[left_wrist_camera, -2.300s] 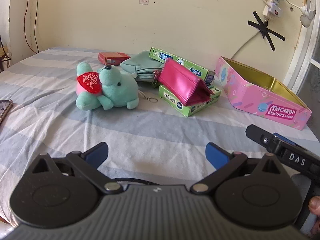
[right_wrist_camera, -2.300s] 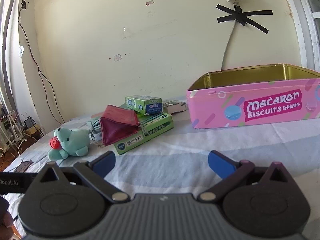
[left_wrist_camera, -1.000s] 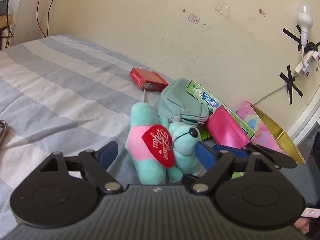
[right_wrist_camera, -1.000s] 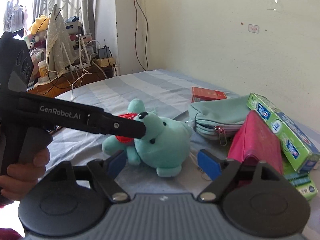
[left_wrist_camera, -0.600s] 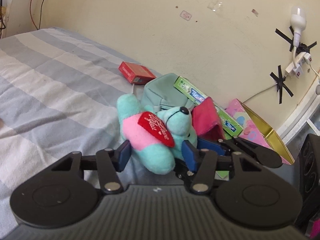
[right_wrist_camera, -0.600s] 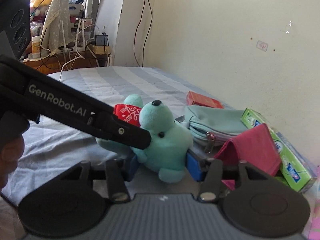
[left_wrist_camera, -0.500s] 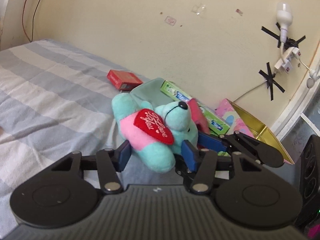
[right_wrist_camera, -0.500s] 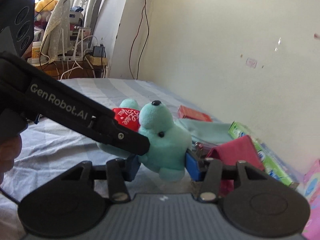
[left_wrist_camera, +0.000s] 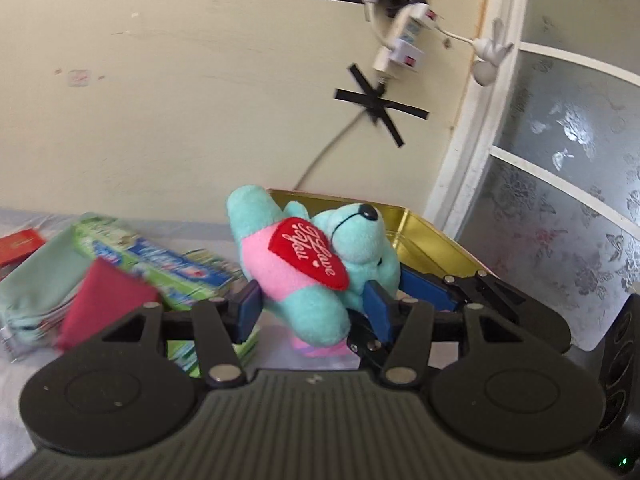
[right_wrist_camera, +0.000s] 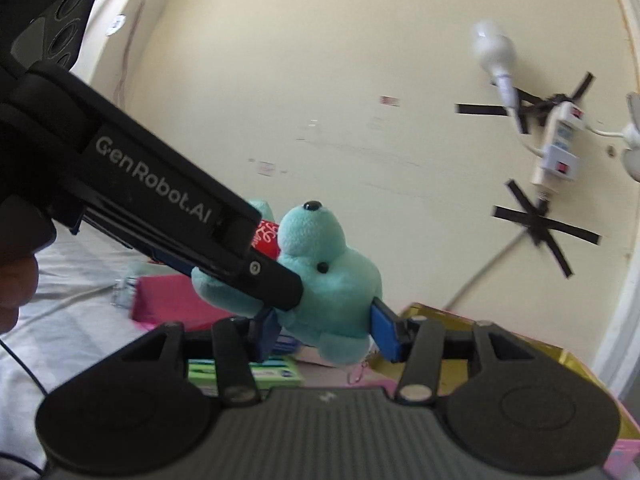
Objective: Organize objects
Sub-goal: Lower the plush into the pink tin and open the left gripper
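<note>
While its two blue pads press into the sides of the teal plush bear (left_wrist_camera: 316,268), the left gripper (left_wrist_camera: 312,308) is clamped on the toy's lower body, and the right gripper (right_wrist_camera: 326,326) is clamped on the same bear (right_wrist_camera: 332,276) from the other side, its pads sunk into the fur below the head. In the left wrist view the right gripper's blue fingers (left_wrist_camera: 424,286) reach in from the right and touch the bear's head end; in the right wrist view the left gripper's black arm, lettered GenRobot.AI, crosses from the upper left and meets the toy at its back. The bear is held clear of the bed, tilted with its nose up, a pink band round its middle and a red heart (left_wrist_camera: 310,252) on its chest. Just behind and to the right of it stands the open biscuit tin (left_wrist_camera: 424,240), gold inside, with a pink outer wall that shows only at the lower right of the right wrist view. On the striped bed (right_wrist_camera: 60,304) to the left lie a magenta pouch (left_wrist_camera: 104,300), green toothpaste boxes (left_wrist_camera: 160,260), a pale green pouch (left_wrist_camera: 36,276) and, farthest left, a small red box (left_wrist_camera: 18,244). On the far wall black tape crosses hold a power strip (left_wrist_camera: 400,40) and its cable.
</note>
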Available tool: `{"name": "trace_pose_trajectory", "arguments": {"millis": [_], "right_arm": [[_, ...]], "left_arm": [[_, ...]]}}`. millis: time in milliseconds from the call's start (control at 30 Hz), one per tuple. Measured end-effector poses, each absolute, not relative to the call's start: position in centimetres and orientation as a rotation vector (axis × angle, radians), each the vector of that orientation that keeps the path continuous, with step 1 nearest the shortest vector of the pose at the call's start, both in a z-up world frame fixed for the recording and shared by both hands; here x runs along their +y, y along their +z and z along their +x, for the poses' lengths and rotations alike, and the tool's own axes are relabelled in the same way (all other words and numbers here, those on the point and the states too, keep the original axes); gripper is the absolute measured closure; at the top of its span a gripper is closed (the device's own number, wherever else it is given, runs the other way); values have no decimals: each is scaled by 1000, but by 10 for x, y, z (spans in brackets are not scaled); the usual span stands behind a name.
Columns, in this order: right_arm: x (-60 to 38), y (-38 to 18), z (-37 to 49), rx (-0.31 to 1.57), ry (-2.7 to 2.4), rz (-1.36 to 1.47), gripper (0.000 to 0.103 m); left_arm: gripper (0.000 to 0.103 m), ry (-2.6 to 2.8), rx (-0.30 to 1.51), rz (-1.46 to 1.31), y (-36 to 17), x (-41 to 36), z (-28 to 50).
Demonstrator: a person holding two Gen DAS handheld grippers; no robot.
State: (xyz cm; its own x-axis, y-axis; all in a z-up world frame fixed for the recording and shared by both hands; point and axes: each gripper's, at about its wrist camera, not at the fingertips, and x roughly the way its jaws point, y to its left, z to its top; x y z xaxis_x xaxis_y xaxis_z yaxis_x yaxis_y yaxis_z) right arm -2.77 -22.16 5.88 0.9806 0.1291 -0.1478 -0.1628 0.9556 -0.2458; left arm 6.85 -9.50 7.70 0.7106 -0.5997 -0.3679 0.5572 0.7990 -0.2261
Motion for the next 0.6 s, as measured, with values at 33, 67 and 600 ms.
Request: {"name": "trace_pose_trajectory", "arguments": {"millis": [33,67,600], "right_arm": [[-236,59,-24,126,104,-255,55],[-247,59,-18,126,66,-250,55],[-306,40,11,154,-94,-50,35]], "left_arm": [[45,-666,431,-81,77,-113,73],[45,-681,429,-68,75,-128,79],[34,-602,388,-39,71,-150,80]]}}
